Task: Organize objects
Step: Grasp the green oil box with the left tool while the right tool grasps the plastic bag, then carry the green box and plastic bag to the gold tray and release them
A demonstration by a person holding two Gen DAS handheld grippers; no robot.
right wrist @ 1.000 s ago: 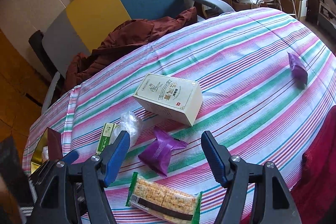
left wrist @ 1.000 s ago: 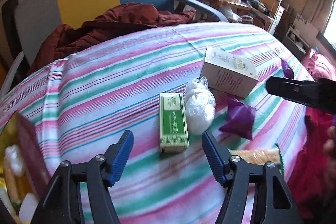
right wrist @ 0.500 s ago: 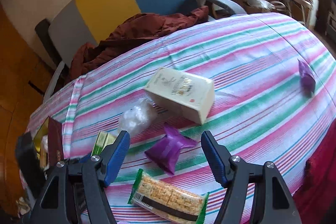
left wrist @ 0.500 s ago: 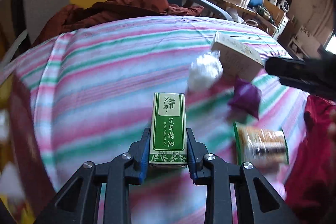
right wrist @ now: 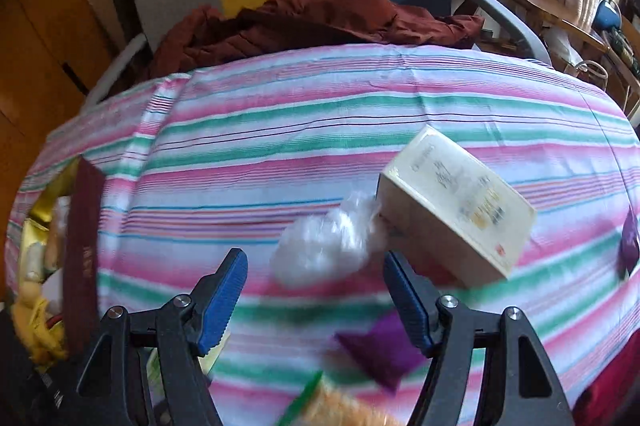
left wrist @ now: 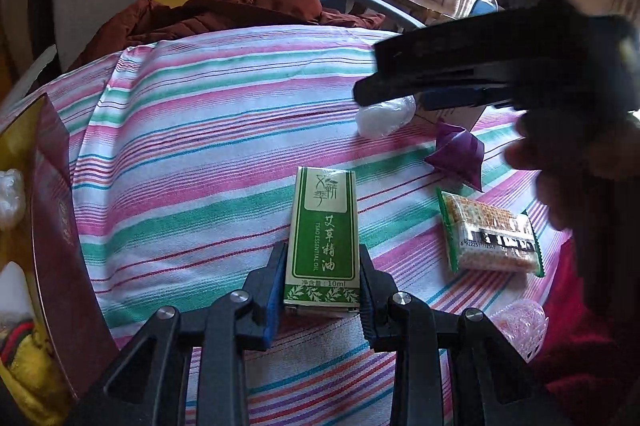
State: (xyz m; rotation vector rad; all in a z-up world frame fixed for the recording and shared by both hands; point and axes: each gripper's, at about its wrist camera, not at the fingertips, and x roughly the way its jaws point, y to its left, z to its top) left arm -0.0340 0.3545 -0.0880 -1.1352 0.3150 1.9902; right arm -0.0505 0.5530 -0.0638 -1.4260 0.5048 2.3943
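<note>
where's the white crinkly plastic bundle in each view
Left wrist: the white crinkly plastic bundle lies upper right of centre on the striped cloth, just under the right gripper's dark finger.
Right wrist: it sits at centre, just beyond the open blue pads.
Shared landmark: the cream rectangular carton touching its right side, mostly hidden in the left view.

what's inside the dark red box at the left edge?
The dark red box has a gold lining. Through its open top show a white wrapped lump and yellow packaging with a bit of red. The box wall hides whatever lies deeper.
</note>
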